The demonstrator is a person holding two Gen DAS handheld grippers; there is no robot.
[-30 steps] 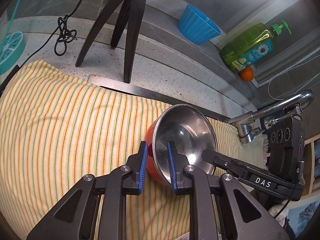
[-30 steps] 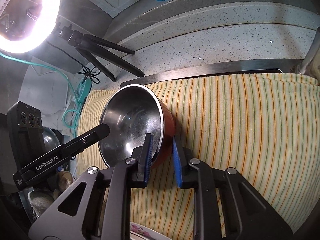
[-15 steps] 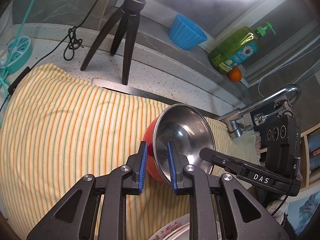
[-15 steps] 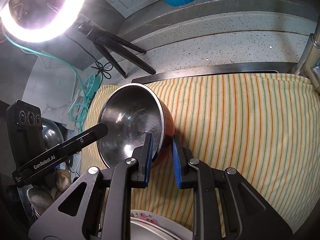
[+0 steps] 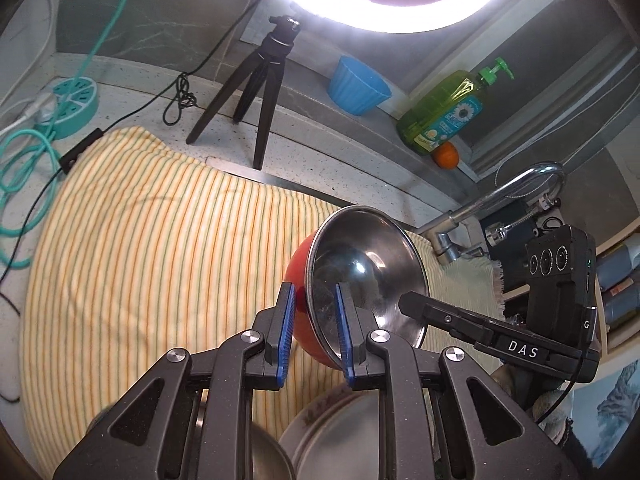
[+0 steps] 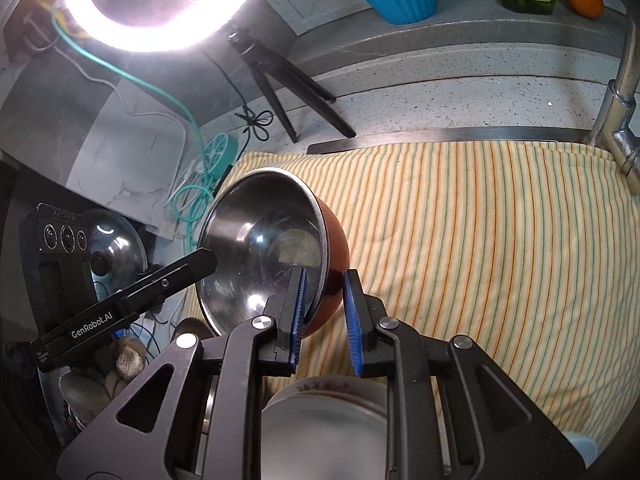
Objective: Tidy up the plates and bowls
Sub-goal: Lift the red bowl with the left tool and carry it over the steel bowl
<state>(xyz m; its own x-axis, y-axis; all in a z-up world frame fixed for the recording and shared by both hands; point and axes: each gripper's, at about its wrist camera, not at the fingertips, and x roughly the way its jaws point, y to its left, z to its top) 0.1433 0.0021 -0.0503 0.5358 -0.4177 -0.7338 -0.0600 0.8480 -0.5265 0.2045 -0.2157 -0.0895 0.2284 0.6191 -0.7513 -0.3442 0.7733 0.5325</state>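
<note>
striped cloth point(image 5: 140, 248) open, tripod point(image 5: 256, 92) behind

A: What is lighting this kitchen corner?

B: A bright white ring light point(image 5: 384, 4) is glaring overhead, above a black tripod point(image 5: 256, 92) standing on the grey speckled stone countertop point(image 6: 460, 96).

A: And lower down?

B: A yellow striped cloth point(image 5: 140, 248) is covering the surface; a curved chrome faucet point(image 5: 516, 188) is rising at its edge, dark grey marbled wall point(image 5: 132, 20) behind.

"DAS" in white on the right gripper point(image 5: 416, 308) arm, right of the near tongs; "GenRobot.AI" on the left gripper point(image 6: 204, 260) arm, left of them.
</note>
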